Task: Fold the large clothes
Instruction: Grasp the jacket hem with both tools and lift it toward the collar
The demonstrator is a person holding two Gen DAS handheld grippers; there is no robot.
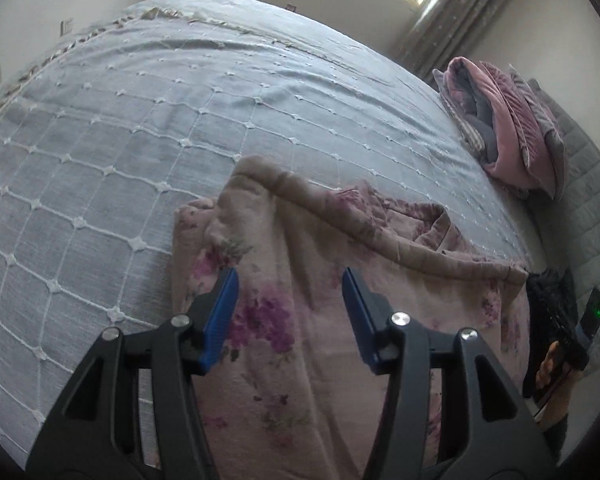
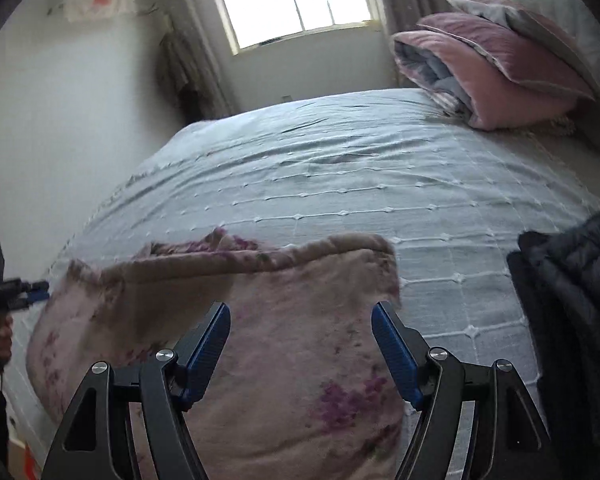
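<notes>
We hold the left gripper (image 1: 290,292) with jaws apart, nothing between the pads, low centre of its view. The right gripper (image 2: 302,326) gapes wider, also empty. Beneath both lies the floral garment (image 1: 300,280), partly folded, on the grey bedspread (image 1: 140,120). Its far fold edge sits puffed and loose at mid-frame. Risk as we judge it: plush cloth springs back open, or a pad snags a single layer, skewing the fold.

Pale pink floral garment (image 1: 300,320), of thick, soft fabric printed with purple blossoms, lies on the blue-grey bed at its near edge. It is folded over on itself, its far fold forming a rumpled ridge, with one corner puckered.
</notes>
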